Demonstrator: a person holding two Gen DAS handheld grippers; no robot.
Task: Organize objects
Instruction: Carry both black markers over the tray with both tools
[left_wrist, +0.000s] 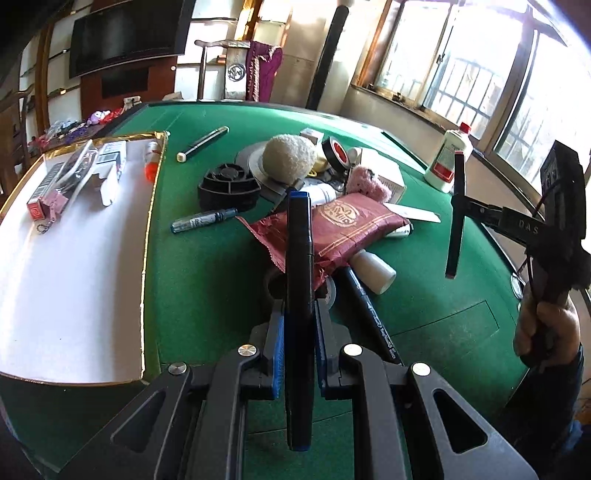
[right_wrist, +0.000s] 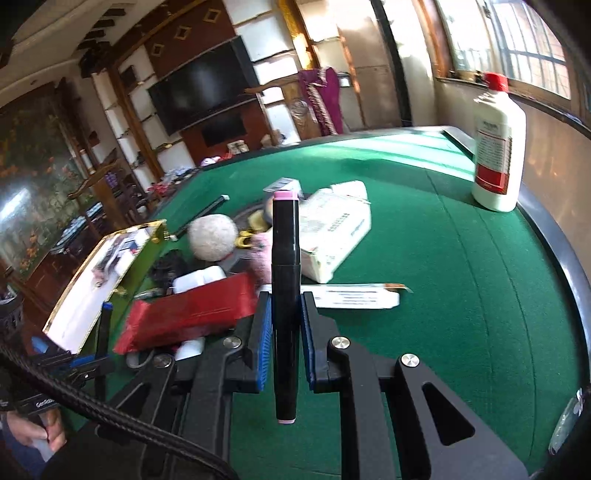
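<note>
In the left wrist view my left gripper (left_wrist: 299, 317) is shut on a black marker with blue ends (left_wrist: 299, 254), held above the green felt table (left_wrist: 207, 288). At the right of that view a hand holds my right gripper (left_wrist: 467, 207), shut on a second black marker (left_wrist: 456, 229). The right wrist view shows that gripper (right_wrist: 286, 310) shut on the black marker with pink ends (right_wrist: 284, 258). The left gripper (right_wrist: 96, 360) and its marker (right_wrist: 105, 328) appear at the lower left there. A white tray with a gold rim (left_wrist: 74, 288) lies to the left.
A pile sits mid-table: a cream fuzzy ball (left_wrist: 290, 158), a red packet (left_wrist: 343, 225), a black tape roll (left_wrist: 334, 151), a black round part (left_wrist: 229, 186), a white box (right_wrist: 332, 229) and loose pens (left_wrist: 203, 221). A white bottle with a red cap (right_wrist: 496, 147) stands at the far right edge.
</note>
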